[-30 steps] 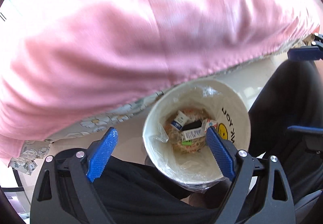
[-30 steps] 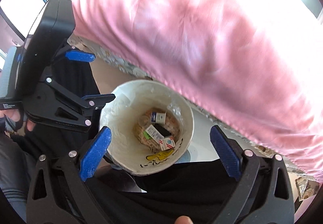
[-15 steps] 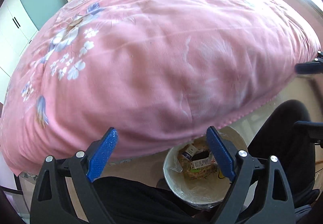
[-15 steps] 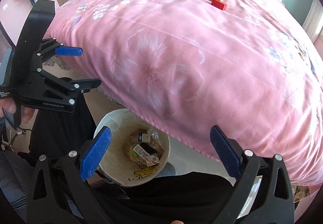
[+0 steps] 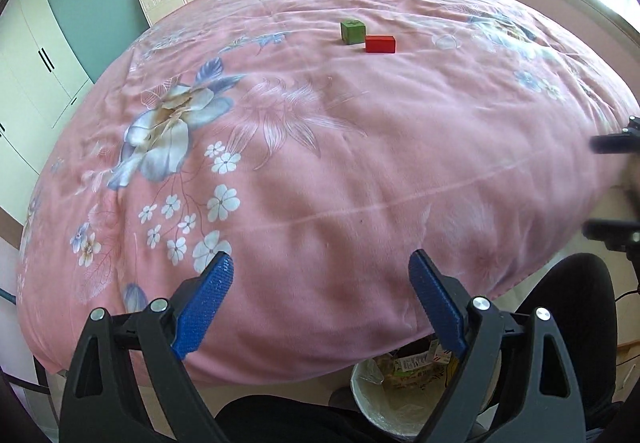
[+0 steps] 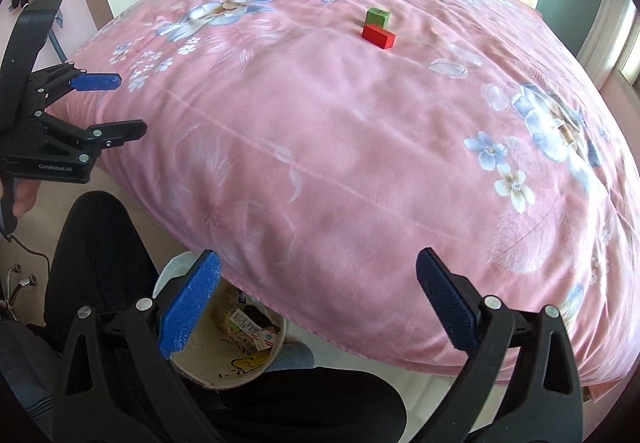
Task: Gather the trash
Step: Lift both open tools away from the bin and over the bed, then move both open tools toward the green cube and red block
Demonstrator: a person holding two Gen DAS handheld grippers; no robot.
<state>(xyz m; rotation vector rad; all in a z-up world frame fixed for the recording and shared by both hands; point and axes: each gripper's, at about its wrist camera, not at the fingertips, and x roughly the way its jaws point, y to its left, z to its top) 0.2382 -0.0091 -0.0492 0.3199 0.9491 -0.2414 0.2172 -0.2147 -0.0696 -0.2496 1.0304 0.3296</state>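
While both the left gripper (image 5: 320, 307) and right gripper (image 6: 318, 303) hang with jaws wide apart and empty, a green block (image 5: 352, 31) touches a red block (image 5: 380, 44) far up the pink bed (image 5: 320, 163); the trash bin (image 6: 256, 371) sits below.

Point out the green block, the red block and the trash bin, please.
green block (image 5: 353, 31): left wrist view, on its front face.
red block (image 5: 380, 44): left wrist view, on its front face.
trash bin (image 6: 240, 373): right wrist view, on its outer wall near the yellow print.
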